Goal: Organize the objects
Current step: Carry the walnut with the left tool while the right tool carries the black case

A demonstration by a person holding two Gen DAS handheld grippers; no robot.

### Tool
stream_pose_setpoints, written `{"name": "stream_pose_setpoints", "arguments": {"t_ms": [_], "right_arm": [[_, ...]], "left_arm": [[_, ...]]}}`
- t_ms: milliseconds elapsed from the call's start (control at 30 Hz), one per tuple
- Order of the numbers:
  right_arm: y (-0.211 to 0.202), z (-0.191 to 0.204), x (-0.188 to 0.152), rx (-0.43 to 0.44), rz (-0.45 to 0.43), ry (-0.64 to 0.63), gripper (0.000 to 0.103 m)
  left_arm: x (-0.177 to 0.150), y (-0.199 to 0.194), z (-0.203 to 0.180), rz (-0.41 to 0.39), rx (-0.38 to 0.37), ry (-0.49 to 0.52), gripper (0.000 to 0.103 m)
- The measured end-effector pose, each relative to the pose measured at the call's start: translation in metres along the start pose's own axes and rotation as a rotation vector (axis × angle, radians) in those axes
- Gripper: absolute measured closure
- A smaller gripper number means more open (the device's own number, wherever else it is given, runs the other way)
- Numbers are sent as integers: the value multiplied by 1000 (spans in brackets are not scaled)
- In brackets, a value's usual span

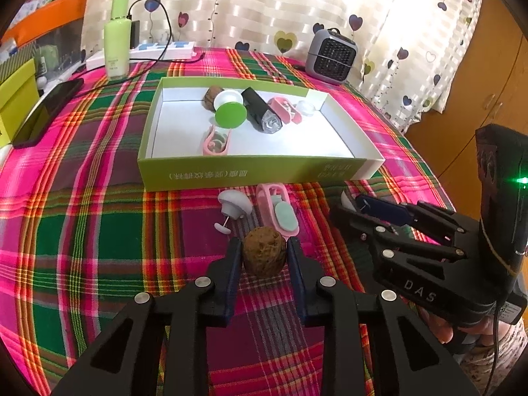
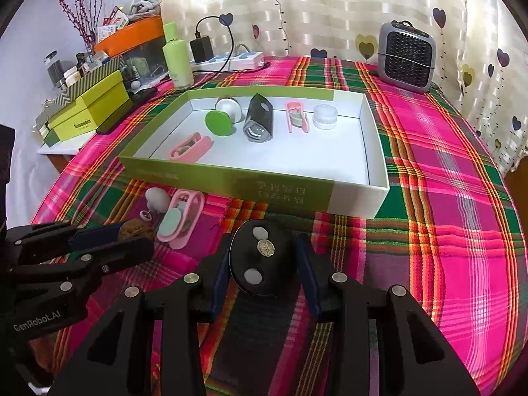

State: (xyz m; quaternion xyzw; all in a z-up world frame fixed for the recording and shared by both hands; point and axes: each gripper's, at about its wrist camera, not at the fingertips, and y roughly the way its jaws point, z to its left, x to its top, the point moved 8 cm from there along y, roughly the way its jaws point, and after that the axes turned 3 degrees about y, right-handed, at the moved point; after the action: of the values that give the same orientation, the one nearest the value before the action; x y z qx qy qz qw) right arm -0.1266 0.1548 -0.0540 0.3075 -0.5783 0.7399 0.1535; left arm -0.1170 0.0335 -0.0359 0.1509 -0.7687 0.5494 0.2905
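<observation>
A green-and-white shallow box (image 1: 250, 173) (image 2: 376, 198) sits on the plaid cloth and holds a walnut, a green-and-white mushroom piece (image 1: 230, 115), a black hexagonal light (image 1: 262, 110), pink clips and a clear jar. In front of it lie a white mushroom piece (image 1: 233, 204) and a pink clip (image 1: 279, 213). My left gripper (image 1: 264, 259) has its jaws around a brown walnut (image 1: 264, 255) on the cloth, fingers touching or nearly so. My right gripper (image 2: 264, 260) has its jaws around a black oval disc (image 2: 260, 257) with white pads, a small gap on each side.
A grey mini heater (image 1: 331, 56) (image 2: 406, 56) stands at the back right. A green bottle (image 1: 117, 43), a power strip with a charger (image 1: 165, 49), a phone (image 1: 46, 112) and yellow-green boxes (image 2: 92, 105) sit at the back left.
</observation>
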Motion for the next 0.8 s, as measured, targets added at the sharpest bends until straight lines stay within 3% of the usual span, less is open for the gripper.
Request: {"name": "stream_pose_setpoints", "arguments": {"t_ms": [800], "right_arm": [[-23,7,18,39,-45,1,64]], "left_arm": [[21,-14,-4,-38,4,7,77]]}}
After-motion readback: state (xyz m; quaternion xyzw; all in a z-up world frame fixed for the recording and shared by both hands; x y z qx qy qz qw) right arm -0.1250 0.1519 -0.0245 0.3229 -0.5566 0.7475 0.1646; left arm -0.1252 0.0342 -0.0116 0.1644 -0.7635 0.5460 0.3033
